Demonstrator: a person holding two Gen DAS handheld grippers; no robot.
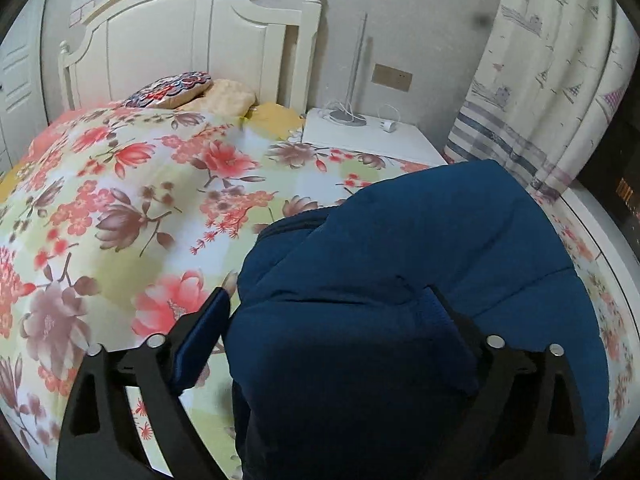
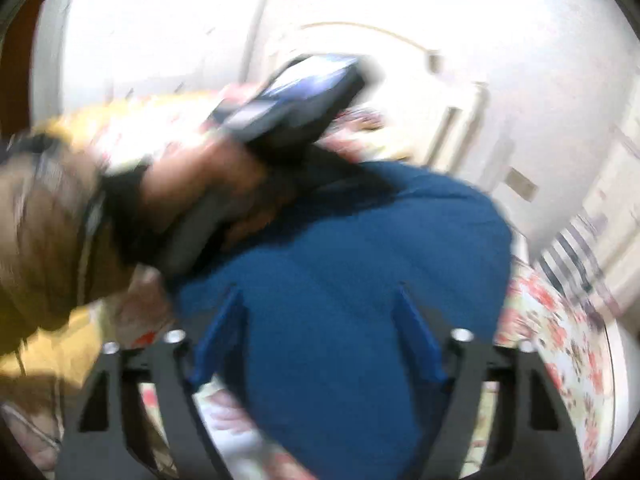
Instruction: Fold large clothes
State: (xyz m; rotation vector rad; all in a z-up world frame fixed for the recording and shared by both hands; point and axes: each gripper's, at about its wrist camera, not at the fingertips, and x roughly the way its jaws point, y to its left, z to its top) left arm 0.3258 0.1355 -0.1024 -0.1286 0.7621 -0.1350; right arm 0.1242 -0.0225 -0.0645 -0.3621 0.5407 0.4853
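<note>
Black tool arms with blue pads fill the bottom of both wrist views, so starting there. Left tool (image 1: 326, 312) is spread wide: its left pad sits over the floral quilt (image 1: 132, 184), clear of the cloth, and its right pad (image 1: 440, 320) lies against the blue fabric without pinching anything. The task's thing, a dark blue padded jacket (image 1: 420, 264), lies bunched in a folded heap on the bed, toward the right edge, right in front of this tool and partly between its pads.

Right tool (image 2: 318, 308) hovers over the same jacket (image 2: 352, 264) with cloth showing between its two pads (image 2: 416, 336). That view is really smeared, and I honestly can't tell if the pads are pressing the fabric or just standing over it; they sit partway apart.

Also in the right wrist view: a hand (image 2: 208, 196) gripping the other tool's handle, with a yellow sleeve (image 2: 48, 240) behind it, just above the jacket's upper left edge.

Background stuff from the left wrist view: white headboard (image 1: 192, 40), a patterned cushion (image 1: 172, 88) at the head of the bed, a white nightstand (image 1: 368, 140) with a lamp base and charger, and a printed curtain (image 1: 540, 80) on the right.
</note>
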